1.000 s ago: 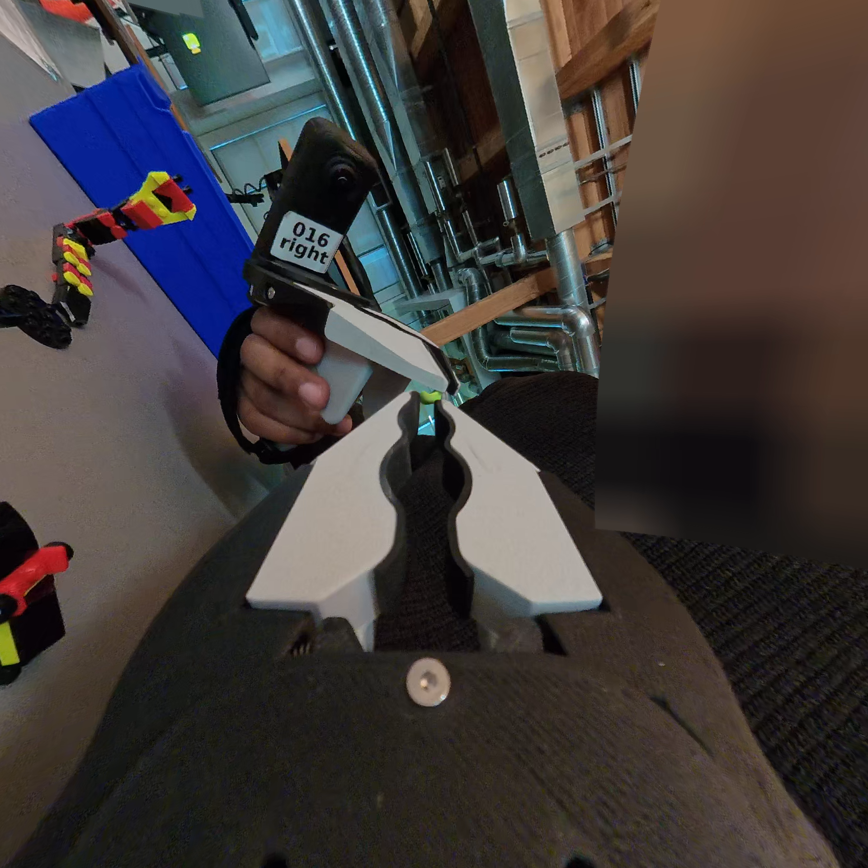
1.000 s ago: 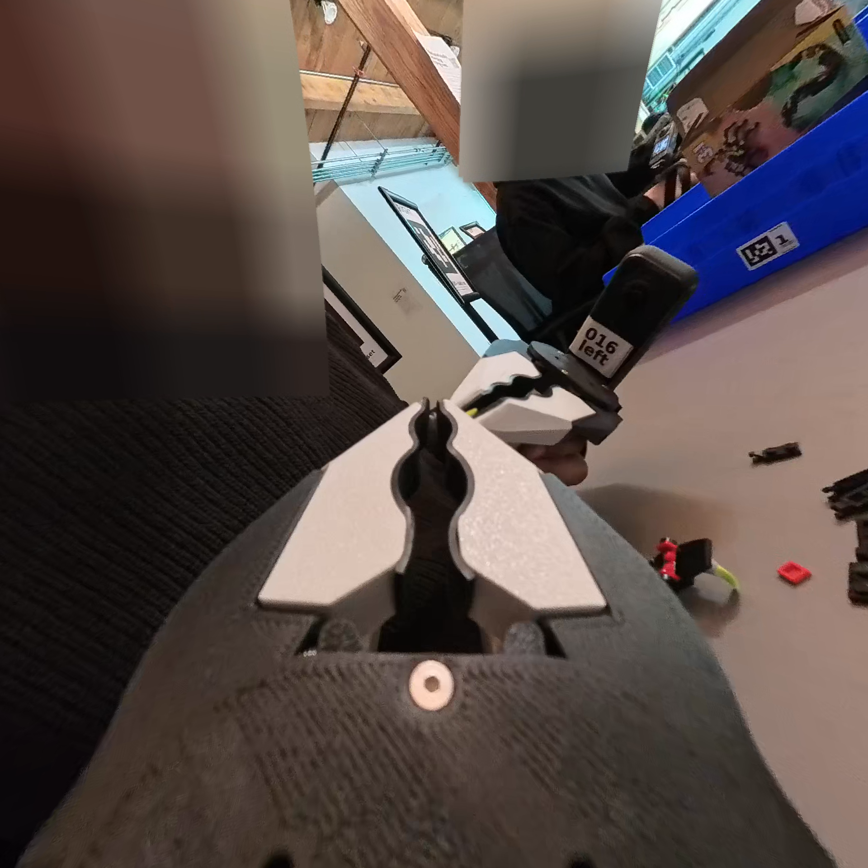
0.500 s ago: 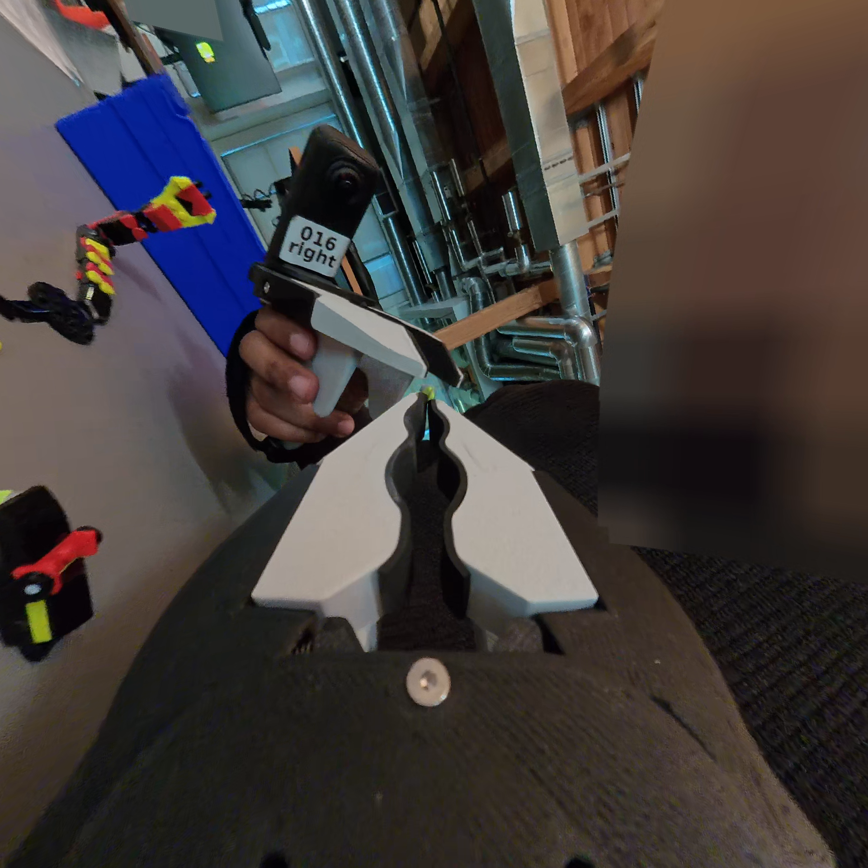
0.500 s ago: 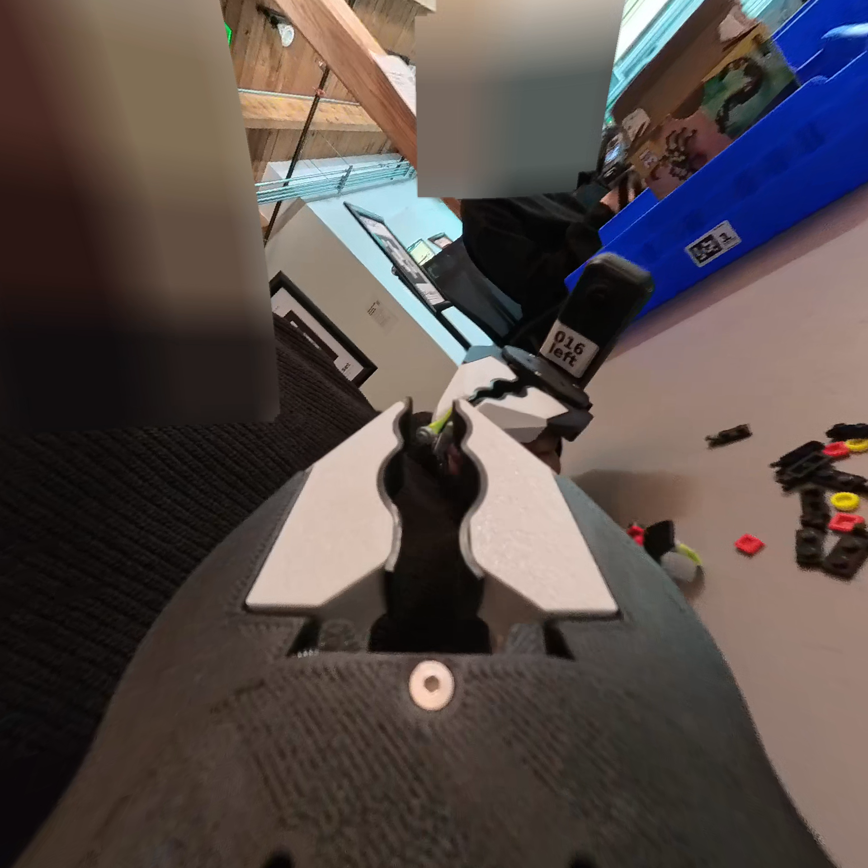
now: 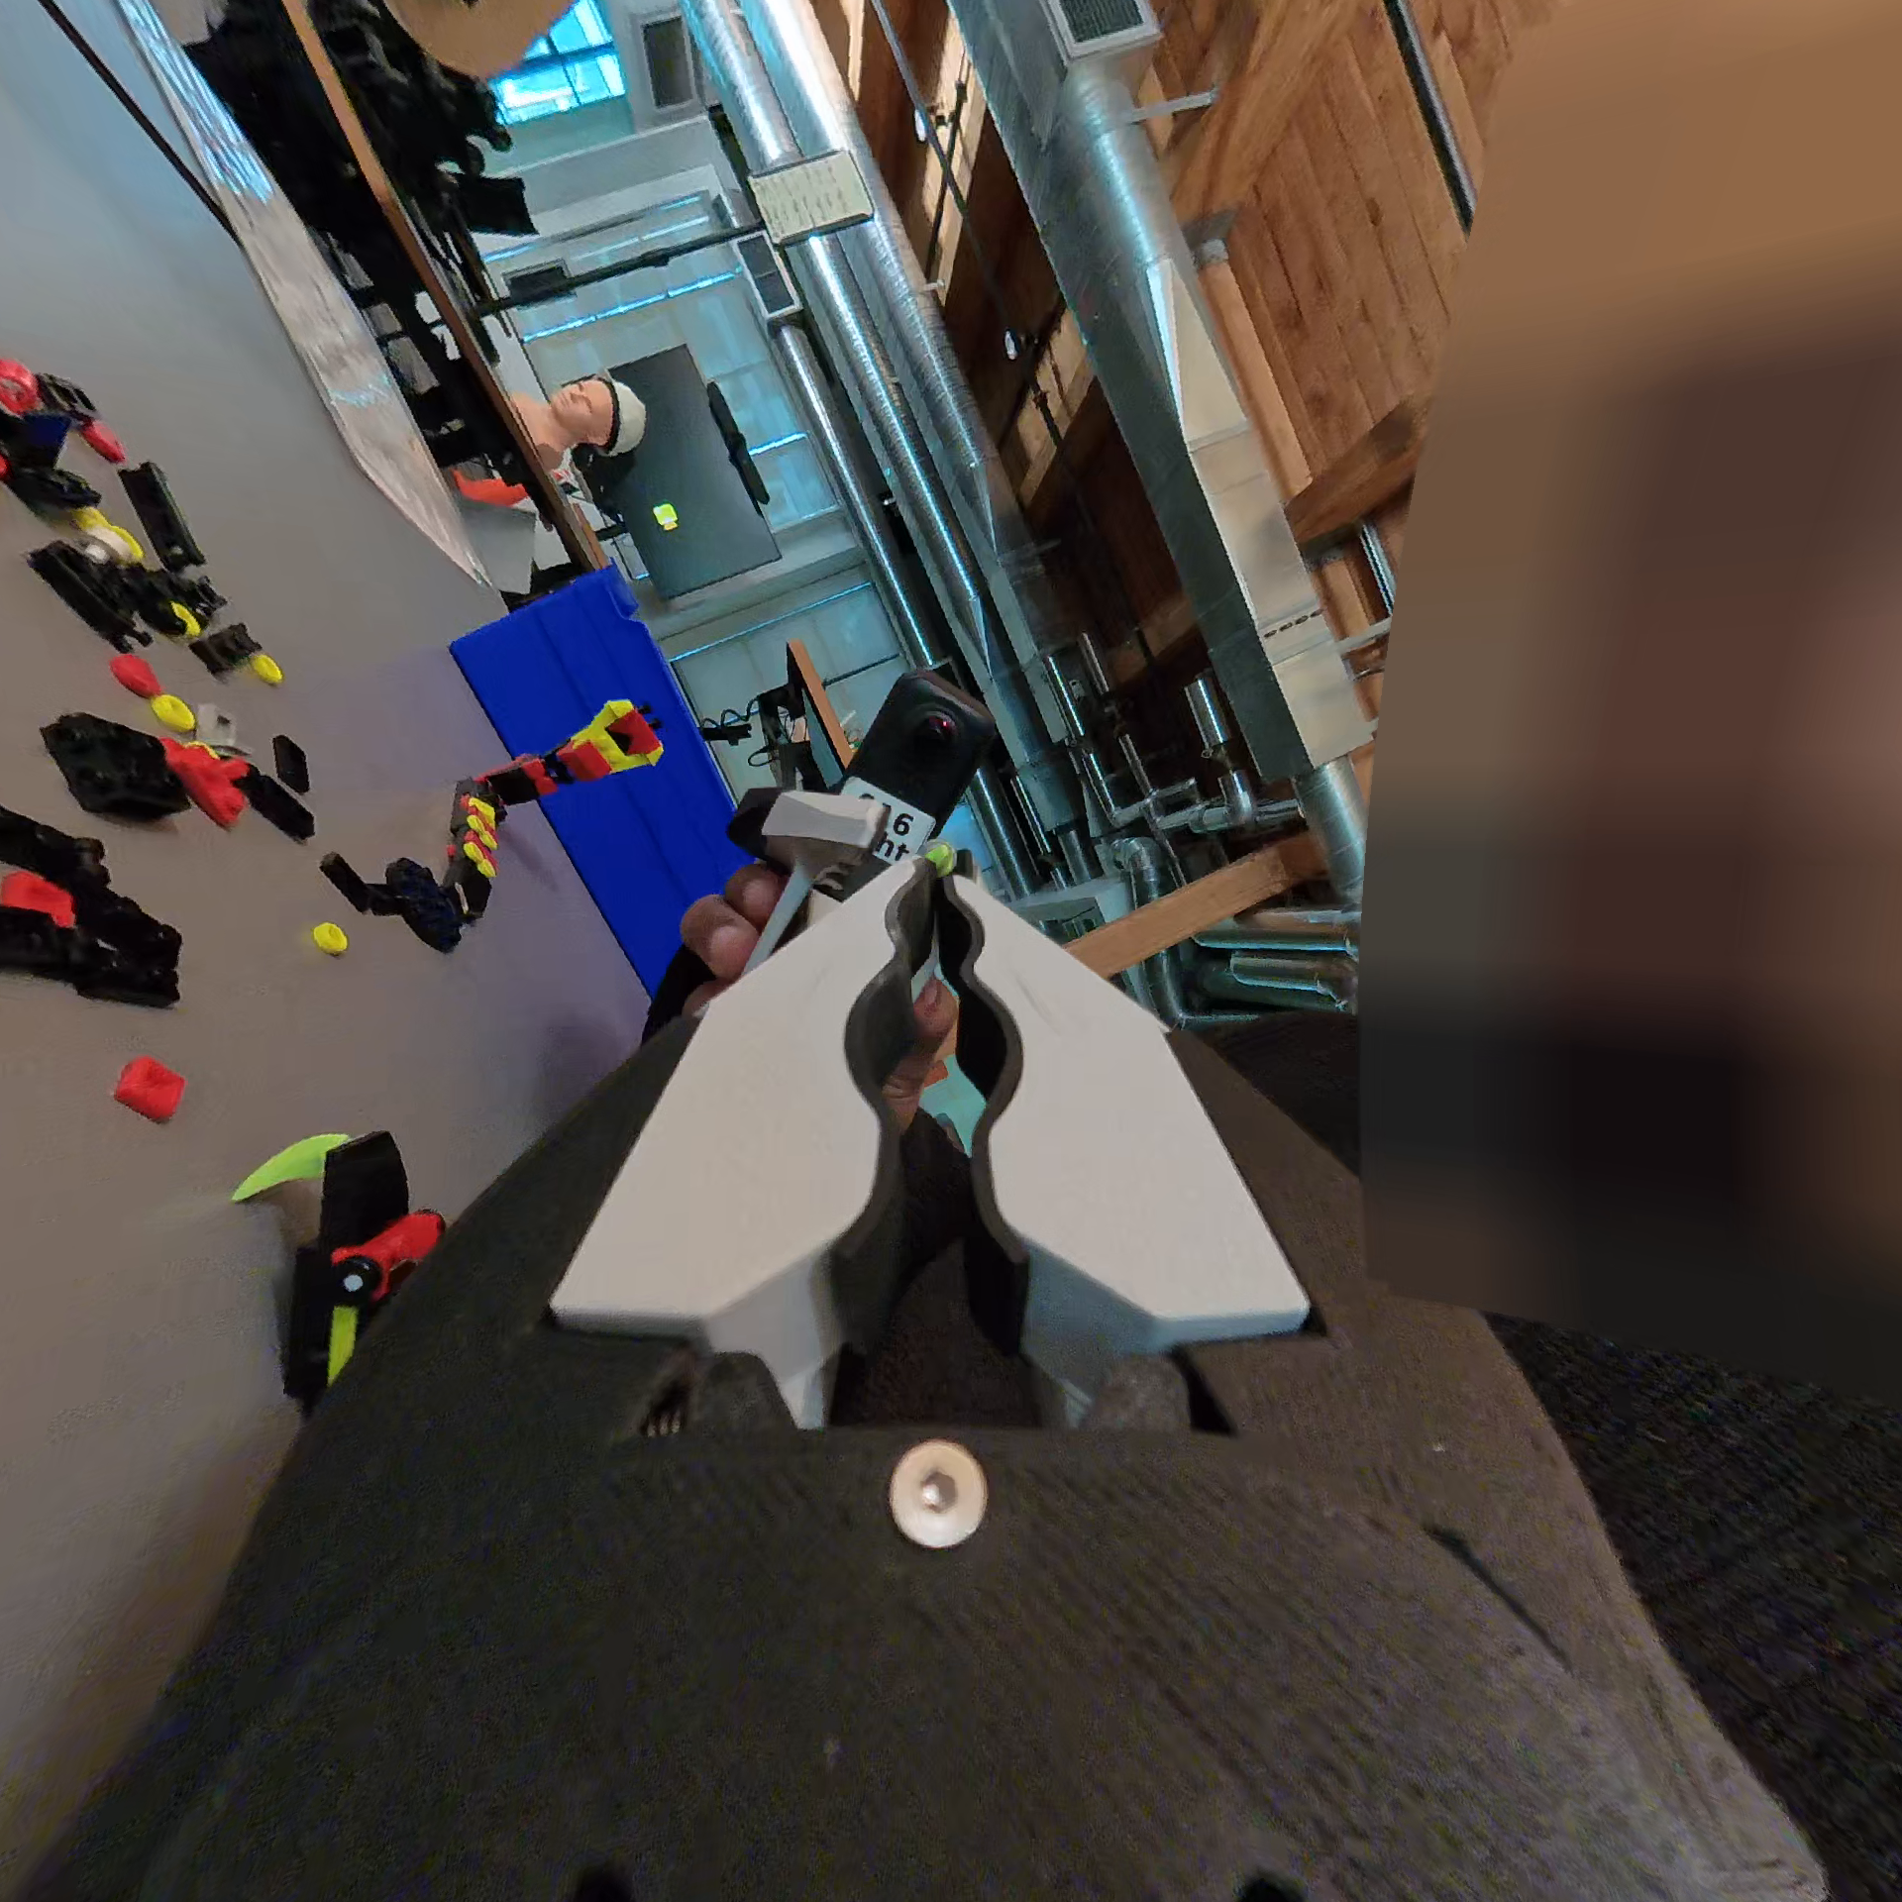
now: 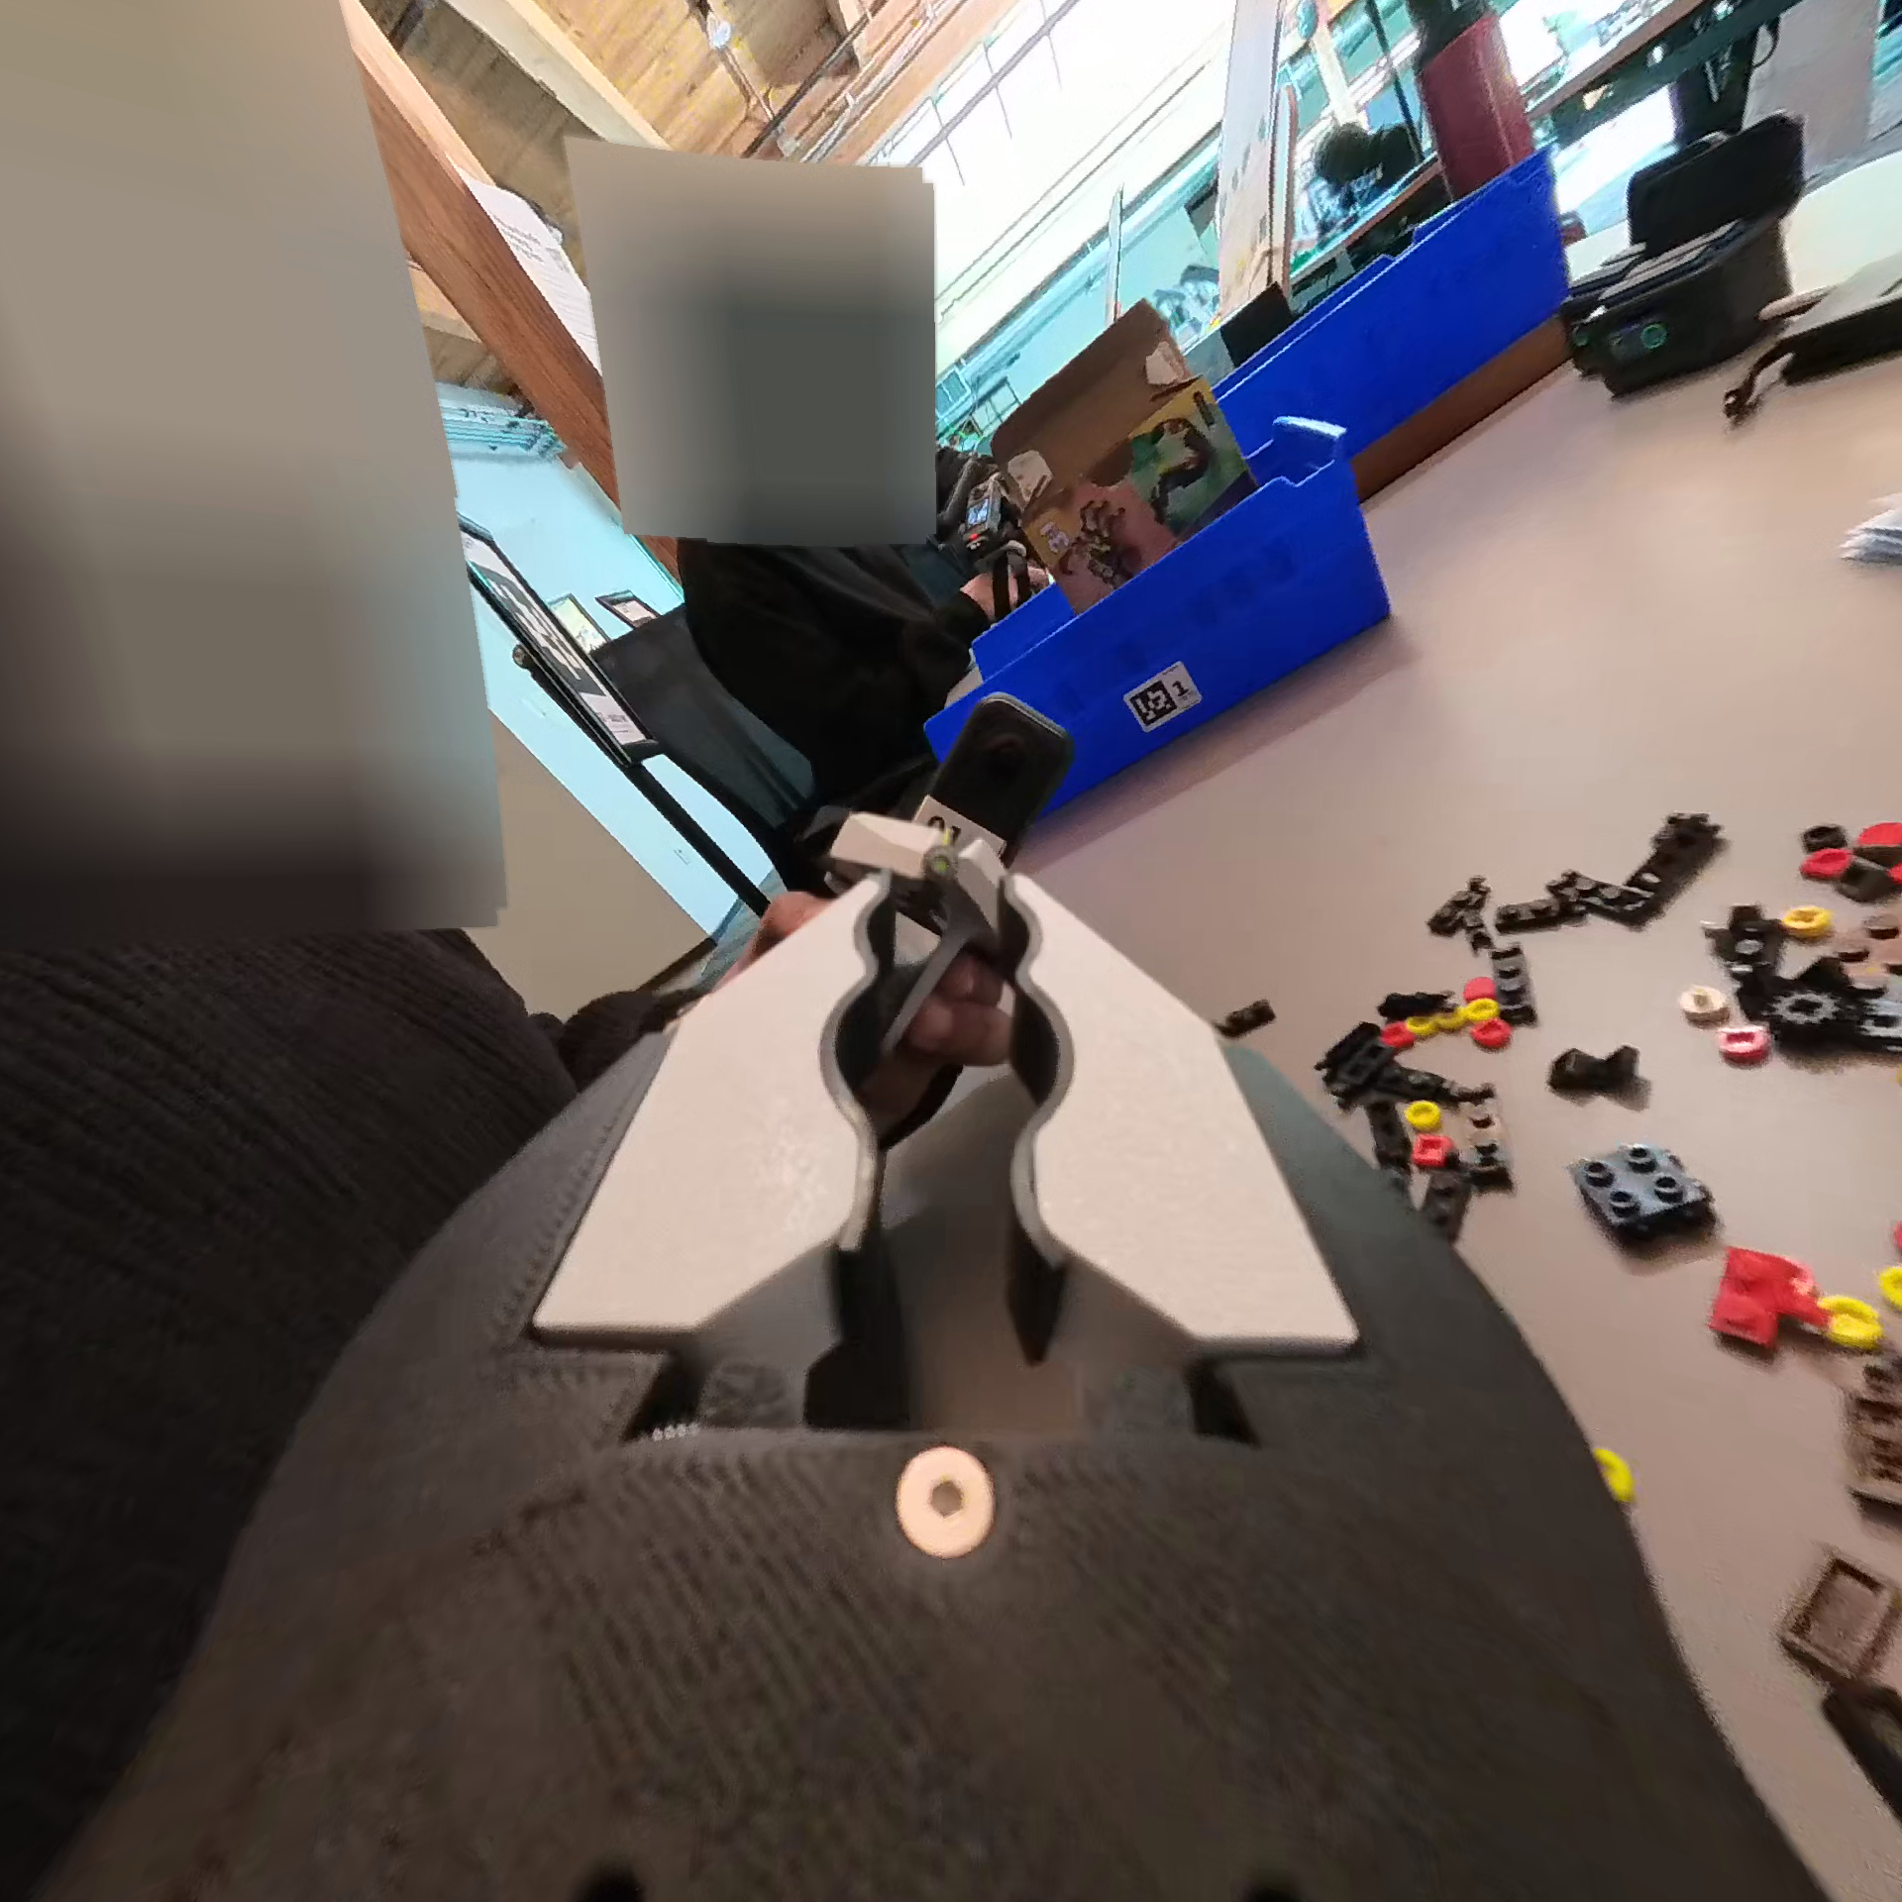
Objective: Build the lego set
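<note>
Each wrist camera looks along its own fingers at the other, close, sharing the grey table (image 5: 257, 1029) edge

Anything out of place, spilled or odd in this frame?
Nothing looks damaged or spilled. Loose lego pieces lie scattered over the grey table, as expected mid-build. The left tool pinches a tiny lime-green piece at its very tips, held in the air facing the right tool, whose fingers stand apart.

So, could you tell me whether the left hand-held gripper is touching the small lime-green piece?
Touching: in the left wrist view, the left hand-held gripper pinches the lime-green piece at its tips.
</note>
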Demonstrator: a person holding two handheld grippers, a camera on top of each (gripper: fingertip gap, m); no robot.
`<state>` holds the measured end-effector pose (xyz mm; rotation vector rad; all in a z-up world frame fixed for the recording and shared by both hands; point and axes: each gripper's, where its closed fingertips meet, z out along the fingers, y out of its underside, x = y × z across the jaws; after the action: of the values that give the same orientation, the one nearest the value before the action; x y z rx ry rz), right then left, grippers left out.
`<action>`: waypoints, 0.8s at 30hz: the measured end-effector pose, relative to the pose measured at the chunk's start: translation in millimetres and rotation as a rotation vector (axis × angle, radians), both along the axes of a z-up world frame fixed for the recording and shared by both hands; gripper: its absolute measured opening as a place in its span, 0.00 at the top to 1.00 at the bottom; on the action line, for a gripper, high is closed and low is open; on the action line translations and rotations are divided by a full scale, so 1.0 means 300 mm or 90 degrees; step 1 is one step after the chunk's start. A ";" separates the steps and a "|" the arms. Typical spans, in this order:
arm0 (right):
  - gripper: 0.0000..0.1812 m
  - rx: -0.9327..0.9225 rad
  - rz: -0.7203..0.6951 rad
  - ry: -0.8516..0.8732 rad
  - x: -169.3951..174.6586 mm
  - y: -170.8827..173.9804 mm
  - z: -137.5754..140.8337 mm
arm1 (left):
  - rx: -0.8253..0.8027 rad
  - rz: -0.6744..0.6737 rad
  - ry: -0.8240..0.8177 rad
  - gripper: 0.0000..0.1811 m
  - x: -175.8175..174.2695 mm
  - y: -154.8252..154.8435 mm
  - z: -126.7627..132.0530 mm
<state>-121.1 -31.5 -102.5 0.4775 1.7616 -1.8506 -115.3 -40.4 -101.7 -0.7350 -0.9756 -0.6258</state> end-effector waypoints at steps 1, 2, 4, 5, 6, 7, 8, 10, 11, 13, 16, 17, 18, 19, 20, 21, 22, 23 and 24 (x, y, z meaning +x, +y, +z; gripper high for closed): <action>0.92 -0.001 -0.005 -0.006 -0.001 -0.001 0.000 | 0.001 -0.004 0.000 1.00 0.003 0.008 0.000; 0.93 -0.005 -0.006 -0.010 0.000 -0.001 0.003 | 0.002 -0.008 -0.001 1.00 0.005 0.015 0.000; 0.95 -0.003 0.002 -0.014 0.009 -0.002 0.000 | 0.005 -0.012 -0.002 1.00 0.008 0.027 0.002; 0.95 -0.004 0.006 -0.014 0.013 -0.003 0.001 | 0.007 -0.014 -0.003 1.00 0.009 0.030 0.003; 0.95 -0.003 0.006 -0.013 0.014 -0.004 0.001 | 0.011 -0.016 -0.002 1.00 0.011 0.032 0.006; 0.96 -0.003 0.005 -0.013 0.014 -0.004 0.001 | 0.013 -0.017 -0.003 1.00 0.011 0.034 0.006; 0.98 -0.003 0.006 -0.012 0.015 -0.003 0.002 | 0.011 -0.019 -0.005 1.00 0.012 0.037 0.005; 0.98 -0.004 0.004 -0.010 0.014 -0.002 0.005 | 0.008 -0.021 -0.005 1.00 0.014 0.041 0.004; 0.98 -0.005 0.003 -0.007 0.013 -0.001 0.007 | 0.007 -0.025 -0.004 1.00 0.016 0.044 0.003; 0.98 -0.006 0.001 -0.004 0.011 0.000 0.009 | -0.006 -0.037 -0.006 1.00 0.021 0.057 -0.004; 0.98 -0.013 0.008 -0.006 0.008 0.009 0.013 | -0.040 -0.051 -0.002 1.00 0.027 0.070 -0.017; 0.98 -0.014 0.010 -0.001 0.004 0.015 0.015 | -0.055 -0.053 -0.002 0.98 0.027 0.068 -0.023; 0.98 -0.012 0.016 0.009 0.004 0.021 0.016 | -0.071 -0.048 -0.001 0.94 0.024 0.060 -0.030; 0.98 0.002 0.023 0.023 0.004 0.027 0.008 | -0.087 -0.036 0.004 0.92 0.018 0.047 -0.034; 0.97 0.024 0.034 0.045 0.008 0.031 -0.007 | -0.103 -0.024 0.012 0.91 0.015 0.034 -0.033; 0.97 0.048 0.050 0.067 0.017 0.034 -0.025 | -0.122 -0.020 0.023 0.91 0.015 0.027 -0.034; 0.97 0.078 0.063 0.086 0.025 0.036 -0.047 | -0.148 -0.022 0.035 0.92 0.019 0.026 -0.037; 0.97 0.101 0.070 0.104 0.031 0.035 -0.066 | -0.180 -0.027 0.048 0.93 0.024 0.030 -0.043; 0.97 0.112 0.078 0.117 0.040 0.033 -0.075 | -0.219 -0.032 0.059 0.93 0.029 0.038 -0.054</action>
<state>-109.1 -21.6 -125.1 0.2638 2.0396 -1.7078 -106.7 -29.0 -118.0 -1.0865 -0.9932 -0.4673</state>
